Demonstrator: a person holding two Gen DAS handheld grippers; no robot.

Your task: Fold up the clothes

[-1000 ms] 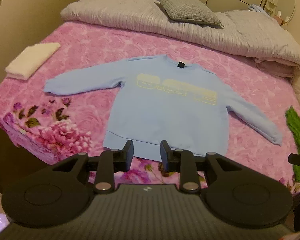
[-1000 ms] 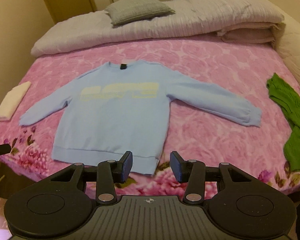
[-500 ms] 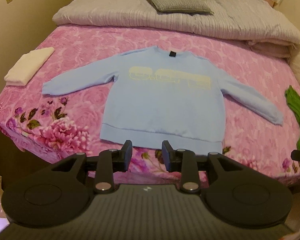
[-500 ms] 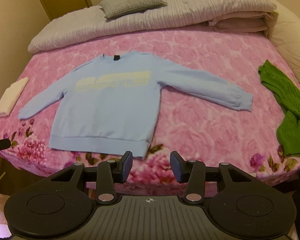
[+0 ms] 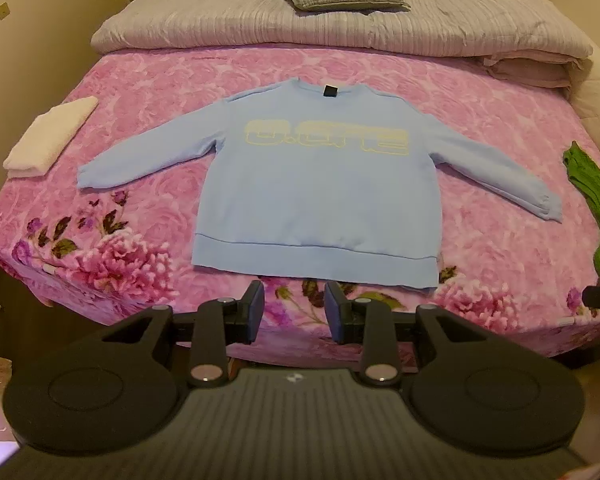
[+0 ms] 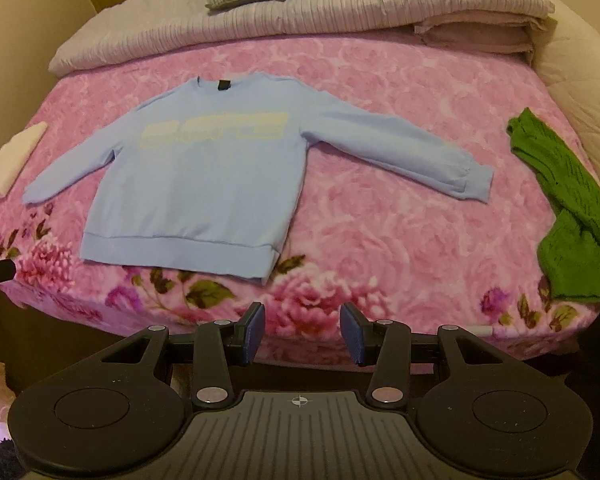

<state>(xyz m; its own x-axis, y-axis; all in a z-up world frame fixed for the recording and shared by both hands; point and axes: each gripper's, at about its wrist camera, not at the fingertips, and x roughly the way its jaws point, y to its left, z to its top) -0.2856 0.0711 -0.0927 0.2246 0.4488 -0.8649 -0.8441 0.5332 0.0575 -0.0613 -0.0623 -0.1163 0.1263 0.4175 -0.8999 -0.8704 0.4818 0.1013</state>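
Left wrist view shows the sweatshirt [image 5: 316,184] spread flat, print up, on the pink bed [image 5: 148,80], collar away from me and hem near the bed's front edge. My left gripper [image 5: 294,308] hangs off the bed in front of the hem, fingers apart and empty; my right gripper [image 6: 302,330] likewise, open, holding nothing, off to the right of the hem corner.

I judge the first fold hasn't begun. To do it well I'd take one sleeve at the cuff [image 6: 478,184] and lay it across the chest, keeping the cloth flat and the shoulder line straight.

Room is good to the right of the body. The white towel [image 5: 48,138] lies near the left cuff, and the green garment [image 6: 564,216] sits well clear of the right cuff. With the hem close to the bed edge, I'd avoid dragging it toward me.
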